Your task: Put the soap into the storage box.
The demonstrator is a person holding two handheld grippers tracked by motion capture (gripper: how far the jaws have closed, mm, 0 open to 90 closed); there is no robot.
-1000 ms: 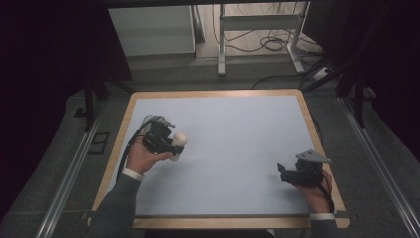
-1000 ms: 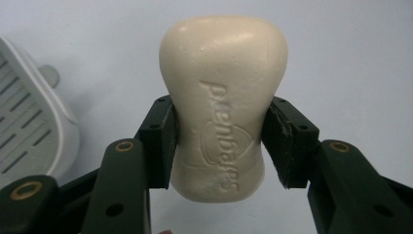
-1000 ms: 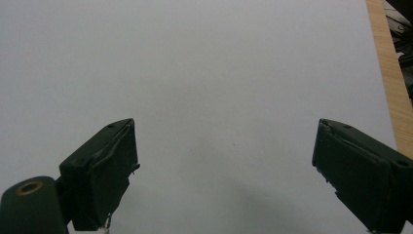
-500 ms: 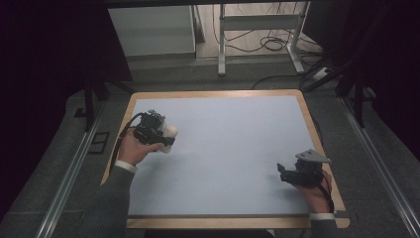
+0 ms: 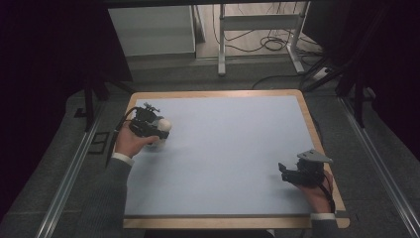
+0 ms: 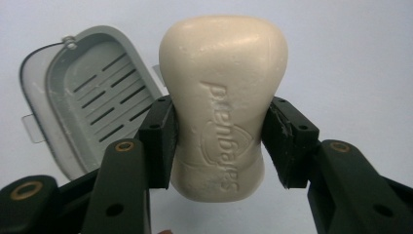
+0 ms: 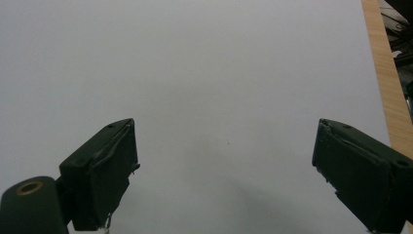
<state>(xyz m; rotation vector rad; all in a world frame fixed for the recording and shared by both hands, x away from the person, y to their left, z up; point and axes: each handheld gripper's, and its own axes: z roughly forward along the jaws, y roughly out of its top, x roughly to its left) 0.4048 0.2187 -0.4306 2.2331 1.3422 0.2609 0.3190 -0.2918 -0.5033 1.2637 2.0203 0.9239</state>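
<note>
The left tool (image 6: pixel 219 141) is gripping a cream soap (image 6: pixel 223 105) across its narrowed waist, one pad (image 6: pixel 160 141) pressing on each side, with the embossed face turned toward the camera and the wider end sticking out past the jaw tips. The waist looks like the right place to hold it: the bar flares above and below the pads, so it is less likely to slide out endwise. Soap is probably stiff but waxy, fairly light, and slippery once damp, and hard pads could dent or mark it, so a firm, steady squeeze seems better than a hard one. Beyond the left jaw, a grey slotted soap dish (image 6: pixel 92 97) is lying open on the pale counter (image 6: pixel 350 58), near the bar but not touching it. In the high view, the left tool (image 5: pixel 148 126) is carrying the soap (image 5: pixel 163 128) over the counter's far left part. The right tool (image 7: pixel 224 170) is standing wide open and empty above bare counter, well apart from the soap.
</note>
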